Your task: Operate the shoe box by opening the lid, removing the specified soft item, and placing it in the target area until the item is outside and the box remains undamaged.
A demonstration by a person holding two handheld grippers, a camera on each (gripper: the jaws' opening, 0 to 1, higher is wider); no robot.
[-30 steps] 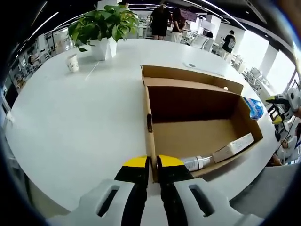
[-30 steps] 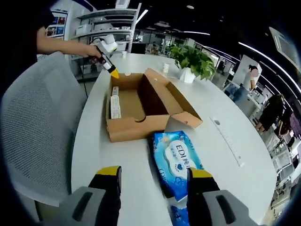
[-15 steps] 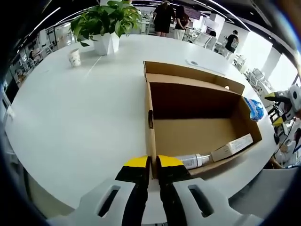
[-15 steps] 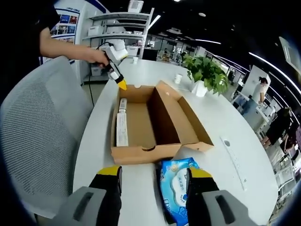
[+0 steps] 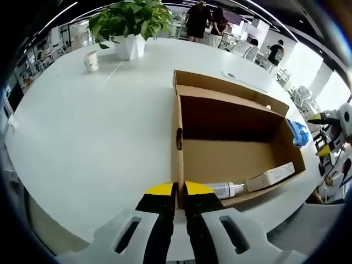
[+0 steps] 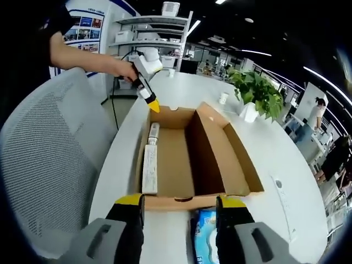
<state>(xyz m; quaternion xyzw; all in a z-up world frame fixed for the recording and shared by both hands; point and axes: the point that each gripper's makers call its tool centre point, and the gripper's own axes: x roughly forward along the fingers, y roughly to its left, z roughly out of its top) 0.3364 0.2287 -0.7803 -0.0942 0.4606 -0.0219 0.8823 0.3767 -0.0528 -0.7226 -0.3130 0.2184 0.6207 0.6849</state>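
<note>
The brown cardboard shoe box [image 5: 231,157] lies open on the white table, its lid [image 5: 225,88] folded back along the far side. My left gripper [image 5: 179,191] is shut on the near corner of the box wall. Inside lie a small tube [image 5: 225,190] and a long white carton [image 5: 270,177]. A blue soft wipes pack [image 5: 297,131] rests on the table just outside the box's far end. In the right gripper view the box [image 6: 170,159] stretches ahead, the wipes pack [image 6: 207,236] lies low between the jaws, and my right gripper [image 6: 180,202] stands open over it.
A potted plant [image 5: 129,22] and a paper cup [image 5: 91,59] stand far back on the table [image 5: 82,137]. A grey mesh chair [image 6: 44,165] sits at the table's edge beside the box. People stand in the room behind.
The right gripper has moved forward over the wipes pack toward the box end, still open. The left gripper keeps its hold on the box corner; box and pack lie as before.
</note>
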